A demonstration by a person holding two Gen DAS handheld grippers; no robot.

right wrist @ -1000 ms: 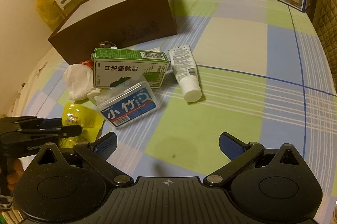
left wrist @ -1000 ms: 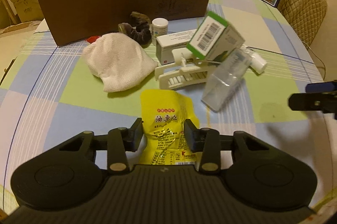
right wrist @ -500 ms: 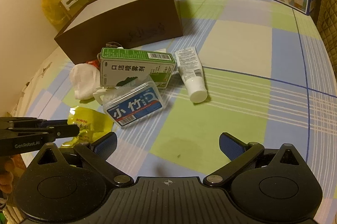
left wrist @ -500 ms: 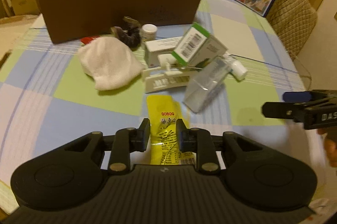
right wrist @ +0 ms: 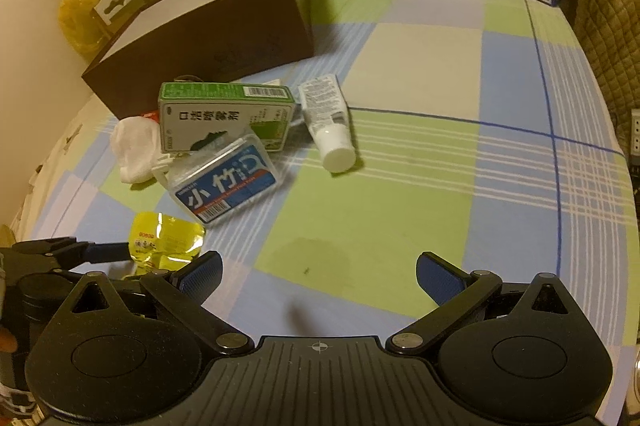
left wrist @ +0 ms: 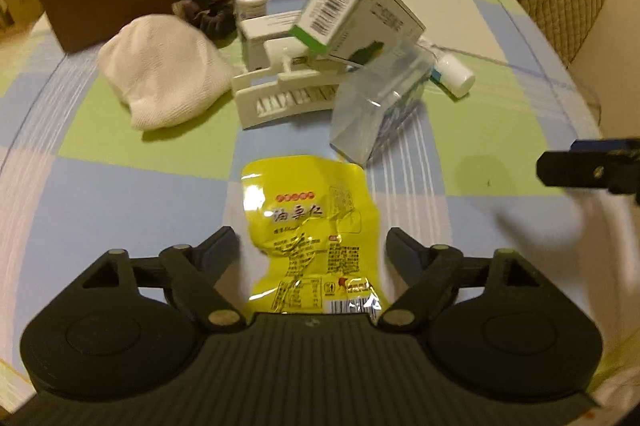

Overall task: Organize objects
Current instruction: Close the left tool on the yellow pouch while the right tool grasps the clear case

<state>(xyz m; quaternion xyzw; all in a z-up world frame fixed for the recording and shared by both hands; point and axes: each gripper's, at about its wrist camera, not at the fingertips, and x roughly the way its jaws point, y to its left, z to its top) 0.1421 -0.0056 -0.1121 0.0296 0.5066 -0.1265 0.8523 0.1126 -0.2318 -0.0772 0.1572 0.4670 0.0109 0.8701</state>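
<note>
The left hand-held gripper points steeply down with its jaws opening, while the right hand-held gripper is spread wide, gripping nothing

One yellow packet, one tube, two cartons, one cloth.

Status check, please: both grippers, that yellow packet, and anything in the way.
Left gripper opening, yellow packet flat between its fingers, unpinched. Right gripper open, empty. Clear plastic case just beyond the packet.
</note>
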